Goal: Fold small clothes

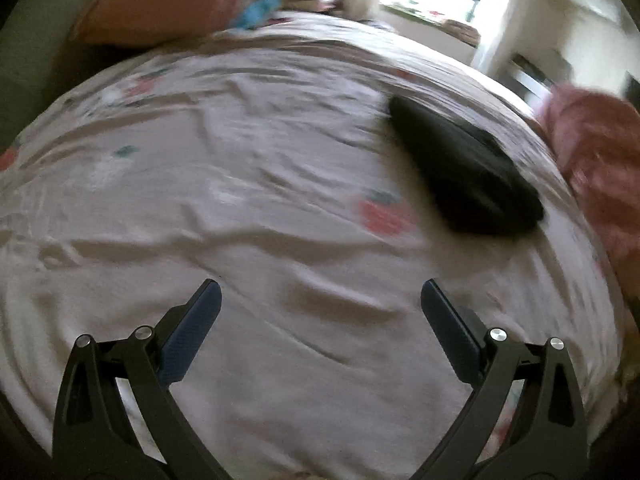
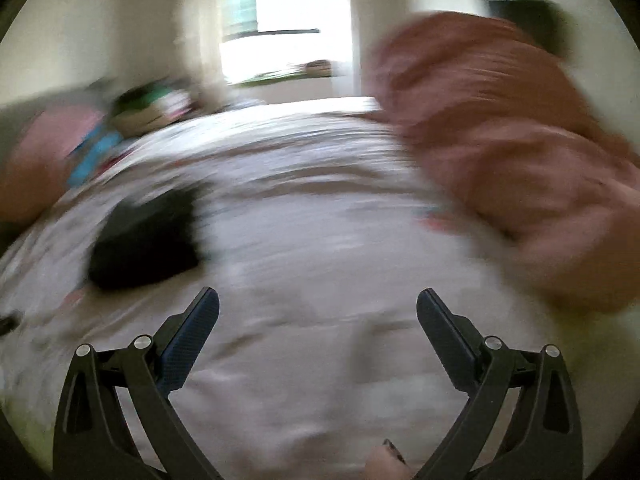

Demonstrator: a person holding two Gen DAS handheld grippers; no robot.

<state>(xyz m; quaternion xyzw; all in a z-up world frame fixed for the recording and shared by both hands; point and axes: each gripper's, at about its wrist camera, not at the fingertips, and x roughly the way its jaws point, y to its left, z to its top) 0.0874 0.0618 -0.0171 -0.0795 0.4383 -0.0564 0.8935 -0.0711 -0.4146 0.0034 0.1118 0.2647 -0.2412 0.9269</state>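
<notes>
A folded black garment lies on the bed to the right of centre in the left wrist view, well ahead and right of my left gripper. That gripper is open over bare sheet with nothing between its fingers. In the blurred right wrist view the same black garment sits ahead and to the left of my right gripper, which is also open and holds nothing. A pile of pink-brown cloth rises at the right, beyond the right finger.
The bed sheet is pale with faded floral prints and many wrinkles. A pink pillow and blue fabric lie at the far left. A bright window is behind the bed. A fingertip shows at the bottom edge.
</notes>
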